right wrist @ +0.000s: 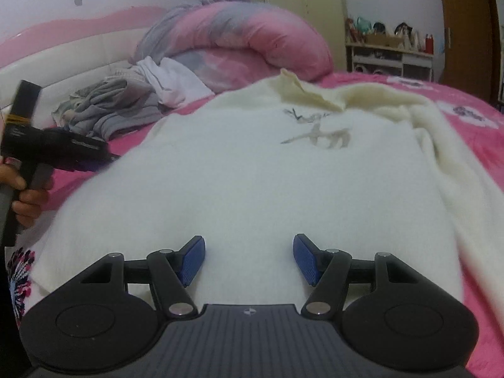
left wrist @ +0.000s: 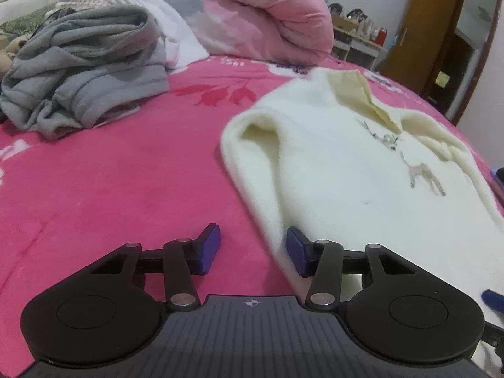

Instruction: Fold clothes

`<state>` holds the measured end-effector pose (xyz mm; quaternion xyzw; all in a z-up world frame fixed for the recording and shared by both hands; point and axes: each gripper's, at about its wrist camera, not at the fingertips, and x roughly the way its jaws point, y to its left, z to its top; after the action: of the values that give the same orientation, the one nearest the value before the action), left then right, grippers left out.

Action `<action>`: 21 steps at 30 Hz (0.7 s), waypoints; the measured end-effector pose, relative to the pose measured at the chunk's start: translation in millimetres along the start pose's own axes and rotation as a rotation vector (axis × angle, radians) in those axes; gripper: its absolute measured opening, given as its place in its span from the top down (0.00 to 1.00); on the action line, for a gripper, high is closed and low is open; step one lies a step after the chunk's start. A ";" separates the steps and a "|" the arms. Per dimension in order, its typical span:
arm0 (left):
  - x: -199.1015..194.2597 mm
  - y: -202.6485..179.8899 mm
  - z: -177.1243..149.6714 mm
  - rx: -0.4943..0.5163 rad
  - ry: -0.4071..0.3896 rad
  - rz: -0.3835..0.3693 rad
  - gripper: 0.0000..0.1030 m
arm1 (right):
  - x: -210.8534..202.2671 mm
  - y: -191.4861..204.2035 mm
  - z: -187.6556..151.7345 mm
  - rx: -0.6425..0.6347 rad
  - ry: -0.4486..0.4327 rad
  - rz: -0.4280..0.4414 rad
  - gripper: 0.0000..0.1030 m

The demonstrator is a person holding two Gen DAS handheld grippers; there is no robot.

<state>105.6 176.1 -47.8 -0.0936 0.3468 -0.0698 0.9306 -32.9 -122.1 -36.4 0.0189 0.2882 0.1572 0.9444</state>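
A cream-white fleecy sweater [left wrist: 362, 173] with a small deer print lies spread face up on the pink bedsheet [left wrist: 126, 173]. My left gripper [left wrist: 253, 249] is low at the sweater's left edge. Its jaws stand apart, the left pad [left wrist: 209, 249] over bare sheet and the right pad [left wrist: 297, 252] against the fabric's border, with nothing pinched. In the right wrist view the sweater [right wrist: 252, 163] fills the middle. My right gripper [right wrist: 249, 260] hovers open over its near part with only fabric below. A hand [right wrist: 25, 195] holding the left gripper shows at the far left.
A crumpled grey clothes pile [left wrist: 85, 69] and a white garment [left wrist: 176, 31] lie at the back left of the bed. A rolled pink quilt [left wrist: 267, 15] lies along the head end. Beyond the bed are a cluttered shelf [left wrist: 356, 37] and a wooden door [left wrist: 419, 31].
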 end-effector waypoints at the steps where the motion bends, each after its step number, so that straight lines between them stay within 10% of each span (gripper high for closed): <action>1: 1.4 2.5 2.0 -0.020 -0.005 -0.008 0.59 | 0.2 -2.6 0.6 0.015 -0.003 0.008 0.37; 8: 19.9 -2.0 10.9 -0.043 0.021 -0.030 0.62 | -2.3 -18.2 -2.6 0.093 -0.042 0.064 0.37; 14: 17.8 10.9 3.2 -0.250 0.108 -0.281 0.73 | -2.8 -15.2 -4.7 0.085 -0.056 0.056 0.37; 16: 21.3 16.8 1.9 -0.279 0.117 -0.274 0.90 | -3.1 -15.5 -5.1 0.086 -0.059 0.057 0.37; 21: 10.0 3.4 24.5 -0.171 0.088 -0.082 0.90 | -2.9 -14.1 -4.7 0.080 -0.058 0.052 0.37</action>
<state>129.5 180.5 -36.7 -0.1835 0.3879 -0.0821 0.8995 -33.7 -136.6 -40.5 0.0690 0.2660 0.1695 0.9464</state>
